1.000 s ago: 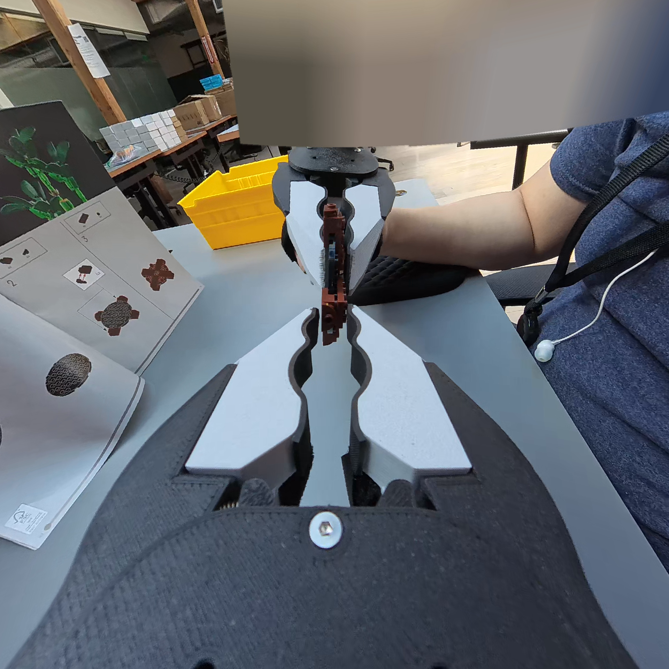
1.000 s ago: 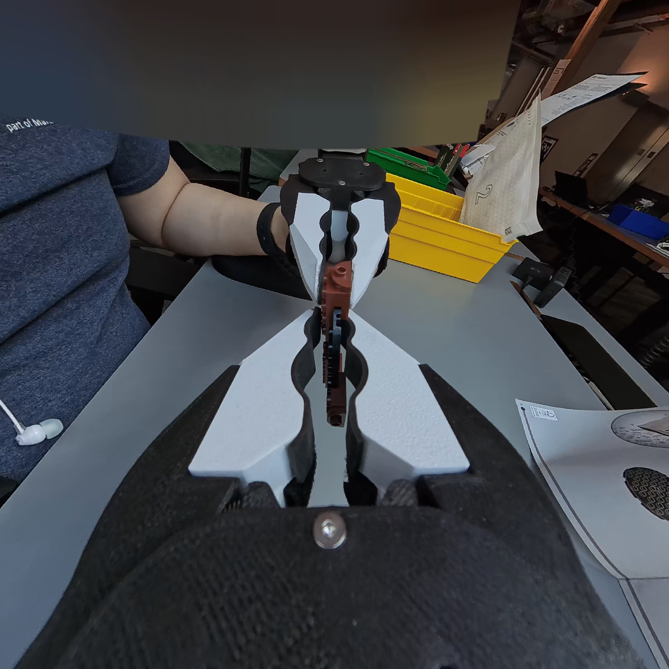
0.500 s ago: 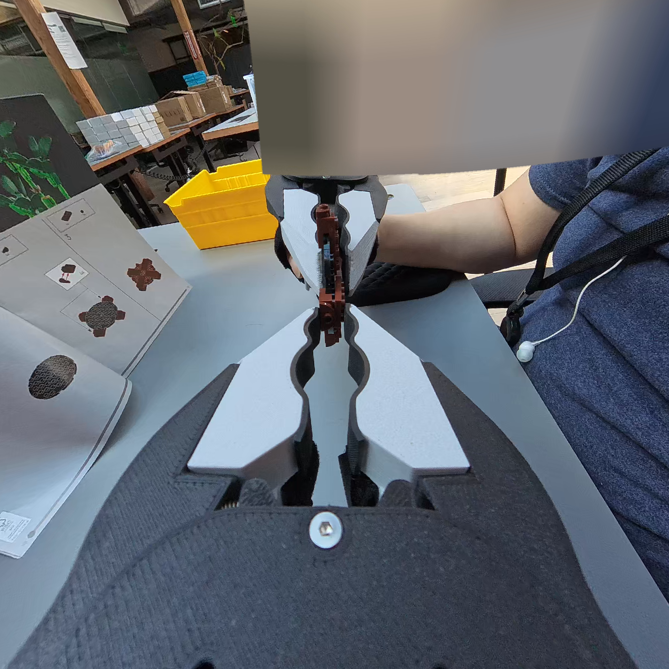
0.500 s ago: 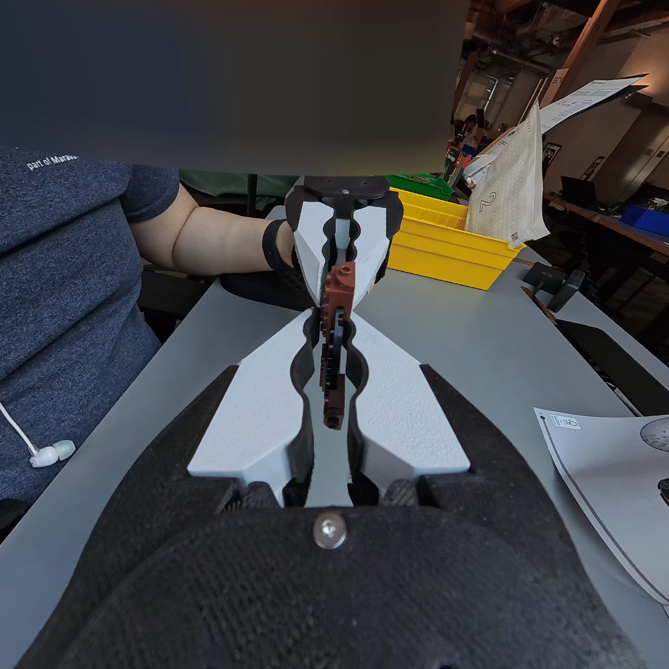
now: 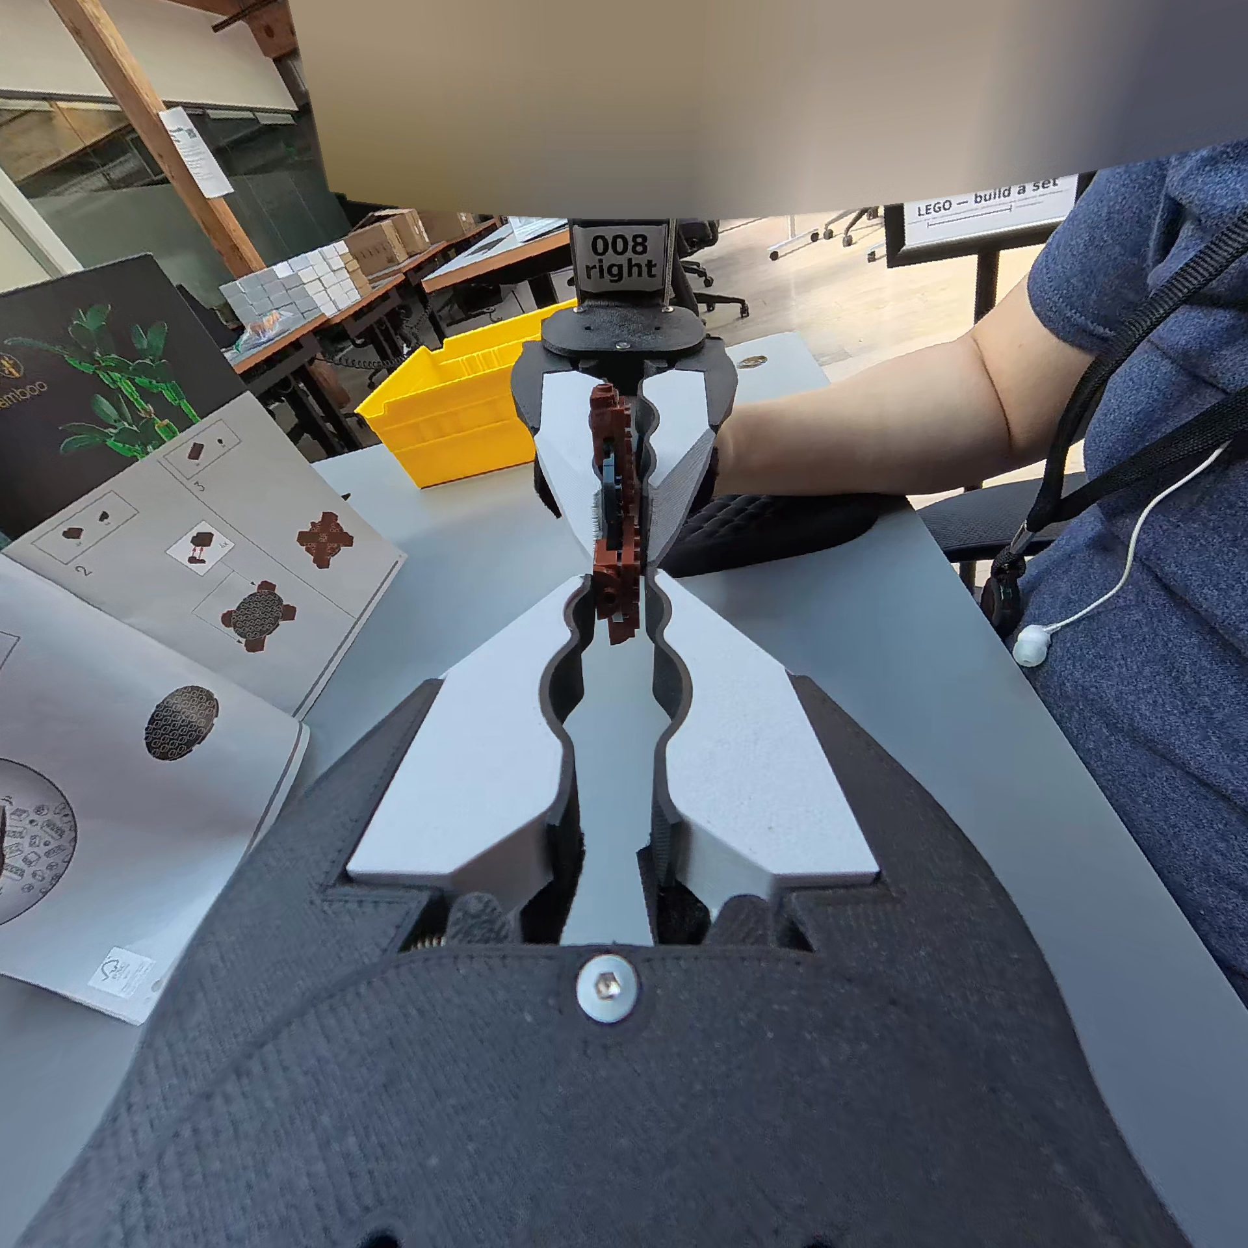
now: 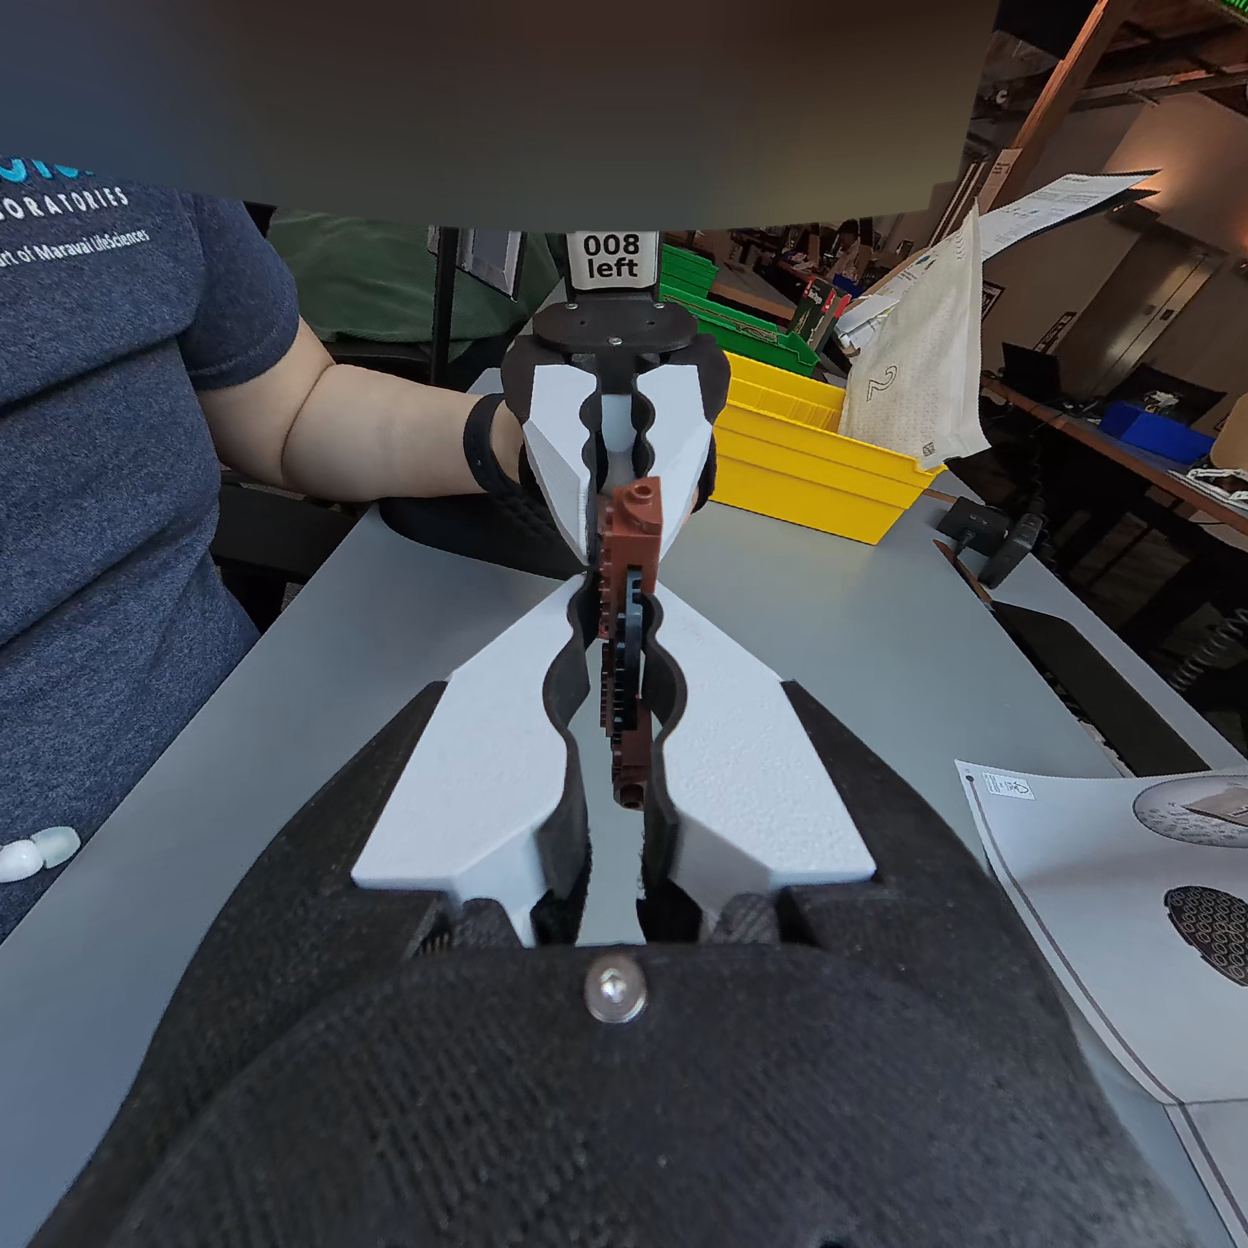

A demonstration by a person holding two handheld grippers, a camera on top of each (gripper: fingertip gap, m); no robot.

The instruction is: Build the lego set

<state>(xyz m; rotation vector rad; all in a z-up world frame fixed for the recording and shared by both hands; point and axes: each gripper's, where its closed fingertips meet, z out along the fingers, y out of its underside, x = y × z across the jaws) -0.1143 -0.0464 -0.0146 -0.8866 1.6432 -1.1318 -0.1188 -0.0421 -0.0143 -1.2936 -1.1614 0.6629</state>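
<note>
A flat brown and black lego assembly (image 5: pixel 616 513) is held edge-on above the grey table (image 5: pixel 844 648), between two grippers that face each other tip to tip. My left gripper (image 5: pixel 616 594) is shut on its near end. My right gripper (image 5: pixel 618 486) faces me from beyond it. In the right wrist view the assembly (image 6: pixel 628 648) runs deep between the fingers of my right gripper (image 6: pixel 618 601), which is shut on it. Its studded brown top pokes into the tips of my left gripper (image 6: pixel 628 540) opposite.
An open instruction booklet (image 5: pixel 202 594) lies on the table to my left and also shows in the right wrist view (image 6: pixel 1114 912). A yellow bin (image 5: pixel 459 419) stands at the far end, with a white paper bag (image 6: pixel 912 378) leaning in it. A person's forearm (image 5: pixel 878 419) reaches in from the side. My two grippers' fingertips are within a few centimetres of each other.
Both grippers stay closed on the assembly. The pair has tilted and shifted slightly, so the background has slid in both views. The assembly sits the same way between the fingers.
</note>
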